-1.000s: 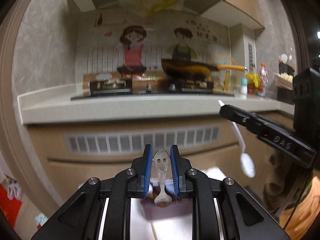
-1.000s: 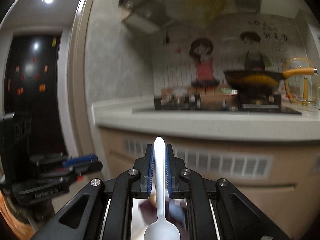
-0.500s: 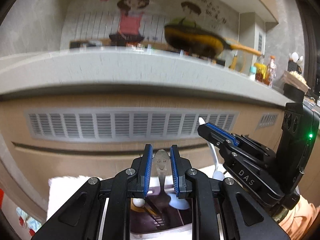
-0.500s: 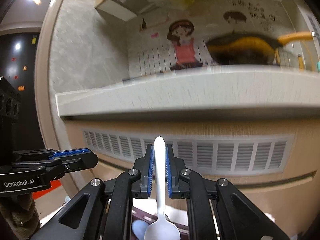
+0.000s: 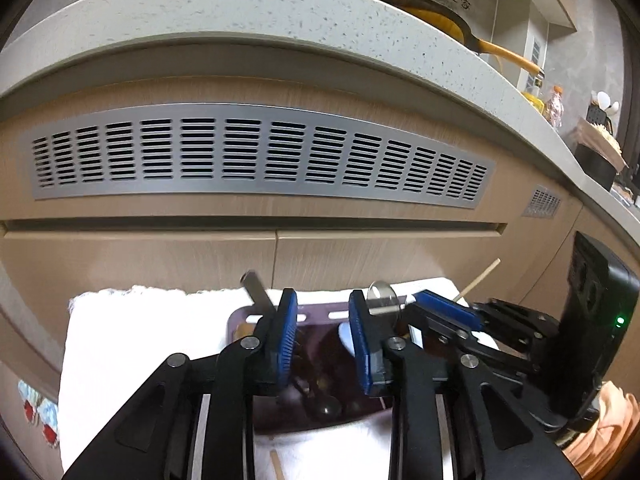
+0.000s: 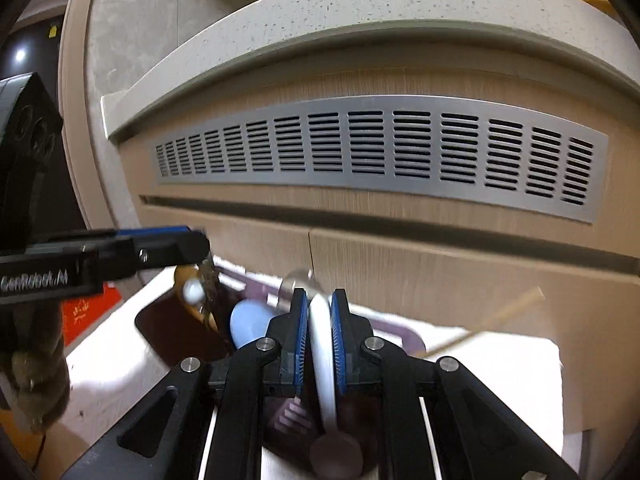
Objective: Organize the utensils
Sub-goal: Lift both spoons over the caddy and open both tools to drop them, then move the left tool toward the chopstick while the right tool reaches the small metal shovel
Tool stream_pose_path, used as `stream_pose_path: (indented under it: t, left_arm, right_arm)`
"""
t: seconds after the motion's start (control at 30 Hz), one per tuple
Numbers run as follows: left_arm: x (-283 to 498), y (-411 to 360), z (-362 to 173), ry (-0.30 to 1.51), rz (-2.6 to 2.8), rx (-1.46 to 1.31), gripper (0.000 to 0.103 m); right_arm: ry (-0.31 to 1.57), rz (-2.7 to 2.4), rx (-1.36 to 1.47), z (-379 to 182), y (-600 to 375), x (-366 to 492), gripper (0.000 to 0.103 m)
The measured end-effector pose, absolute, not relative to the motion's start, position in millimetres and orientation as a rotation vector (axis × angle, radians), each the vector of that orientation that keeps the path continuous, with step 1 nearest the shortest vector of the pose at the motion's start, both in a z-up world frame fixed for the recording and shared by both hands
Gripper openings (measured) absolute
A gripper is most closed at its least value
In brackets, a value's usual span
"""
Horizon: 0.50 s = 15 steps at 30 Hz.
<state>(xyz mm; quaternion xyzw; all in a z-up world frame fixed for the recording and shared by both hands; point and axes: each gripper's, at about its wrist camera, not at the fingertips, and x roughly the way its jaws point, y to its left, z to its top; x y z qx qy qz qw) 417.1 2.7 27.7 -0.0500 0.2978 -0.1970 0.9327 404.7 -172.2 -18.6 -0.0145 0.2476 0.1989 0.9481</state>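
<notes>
Left jaws: the left gripper [image 5: 322, 330] stood parted with nothing between its blue pads [image 5: 286, 338] — the jaws had just been opening, and the metal spoon it carried is gone from them; the blurred dark spoon [image 5: 326, 404] low in the tray is probably that one.

Right jaws: the right gripper [image 6: 319, 334] stood nearly closed on the handle of a white plastic spoon [image 6: 322, 356], bowl end hanging blurred below the pads; the jaws had just been opening a little, yet the handle still sat between the pads, which seemed to touch it.

Tray: a purple slotted tray [image 5: 316, 314] lay under both grippers on a white towel [image 5: 120, 344], already holding a pale blue spoon [image 6: 248, 326] and other utensils too blurred to name.

Nearby: a wooden chopstick [image 6: 484, 322] slanted across the tray's far corner, and a clear round-ended piece [image 5: 382, 300] stood at the rim.

Beyond: cabinet front with a metal vent grille [image 5: 256, 156] under the counter edge.

Step in hand: dropping both spoons into the tray — the left looked done, the right in mid-release.

Next move: widen the right jaws until the white spoon falls among the others, then lift both grippers clear without catching the chopstick.
</notes>
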Motion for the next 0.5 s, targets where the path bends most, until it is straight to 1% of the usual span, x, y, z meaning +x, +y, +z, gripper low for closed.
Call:
stream_pose_path:
  t: [0.07, 0.1, 0.17, 0.2, 0.23, 0.3, 0.4, 0.5]
  left_arm:
    - [407.0, 10.7, 26.2, 0.603, -0.389, -0.1, 0.033]
    - [402.0, 14.4, 25.8, 0.604, -0.382, -0.102, 0.038]
    - [388.1, 23.9, 23.6, 0.604, -0.362, -0.111, 0.043]
    - [381.3, 29.1, 22.9, 0.603, -0.35, -0.113, 0.043]
    - [373.6, 34.6, 21.4, 0.604, -0.341, -0.116, 0.044]
    - [358.1, 46.1, 17.2, 0.608, -0.318, -0.125, 0.046]
    - [334.4, 62.7, 7.6, 0.634, -0.28, -0.141, 0.054]
    - [311.4, 76.6, -5.4, 0.682, -0.243, -0.153, 0.054]
  right_arm:
    - [0.496, 0.405, -0.05, -16.4, -174.3, 387.7, 0.021]
    - [0.489, 0.405, -0.065, -14.6, -173.8, 379.7, 0.026]
    - [0.481, 0.424, -0.118, -10.9, -169.9, 360.4, 0.035]
    - [0.494, 0.462, -0.162, -11.0, -165.9, 348.1, 0.044]
    - [0.504, 0.492, -0.197, -11.0, -161.5, 339.4, 0.051]
    - [0.547, 0.586, -0.293, -17.7, -148.5, 315.5, 0.054]
    - [0.638, 0.73, -0.382, -35.1, -127.6, 280.7, 0.054]
    - [0.71, 0.877, -0.47, -57.8, -110.0, 237.0, 0.055]
